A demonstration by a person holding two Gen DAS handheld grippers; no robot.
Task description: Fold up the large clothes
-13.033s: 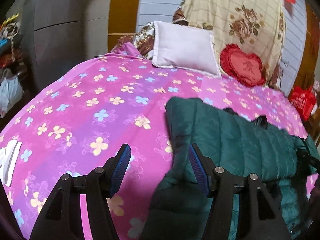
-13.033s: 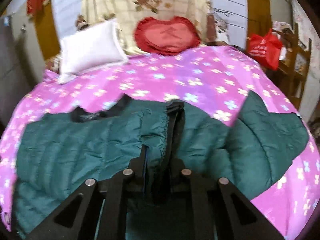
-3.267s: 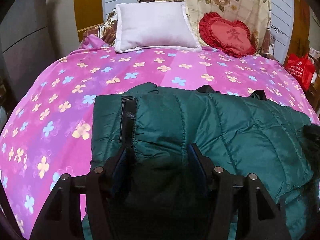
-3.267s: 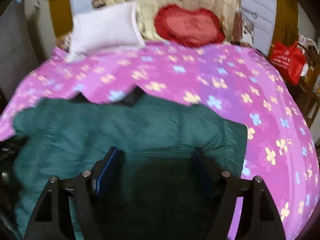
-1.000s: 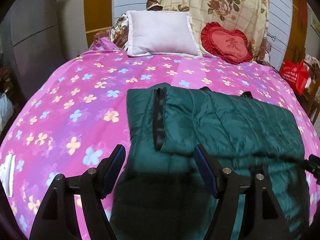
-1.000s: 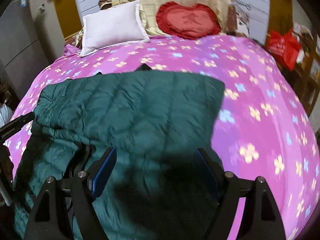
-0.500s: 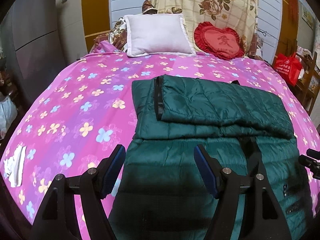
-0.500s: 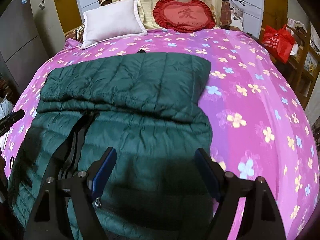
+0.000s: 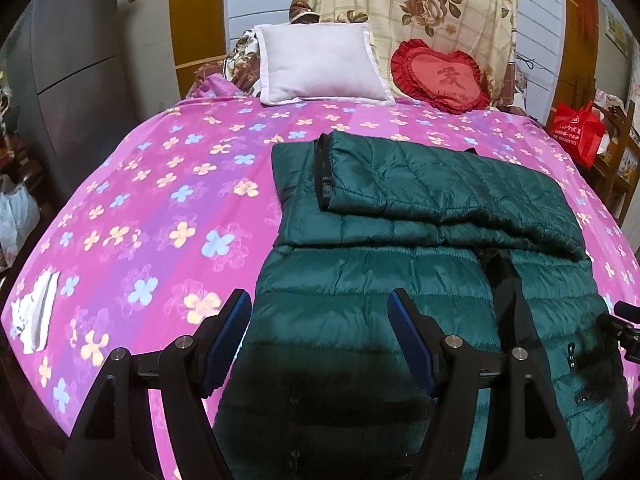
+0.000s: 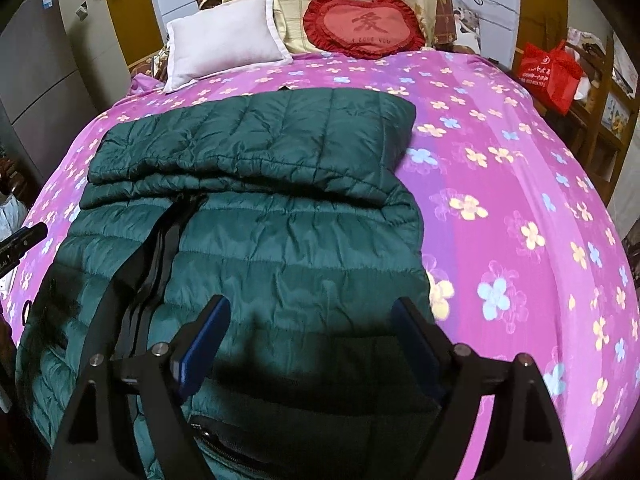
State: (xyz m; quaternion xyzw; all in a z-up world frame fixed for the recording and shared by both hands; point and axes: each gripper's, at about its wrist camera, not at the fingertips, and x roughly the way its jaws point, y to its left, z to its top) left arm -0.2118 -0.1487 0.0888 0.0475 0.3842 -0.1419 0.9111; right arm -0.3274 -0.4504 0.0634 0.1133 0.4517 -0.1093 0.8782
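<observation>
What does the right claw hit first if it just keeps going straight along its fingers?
Most likely the green jacket. The right claw is open, with the jacket's lower body filling the gap between its fingers. Depth is unclear, but nothing else shows ahead before the folded-over sleeves.

Green puffer jacket [image 9: 420,280] flat, top folded fwd.

Counted one green jacket [image 9: 420,288] on one bed [image 9: 168,208] — two cushions, white pillow [image 9: 320,64] and red heart [image 9: 440,76] — one red bag [image 9: 578,130], two grippers, left [image 9: 320,336] and right [image 10: 310,338].
</observation>
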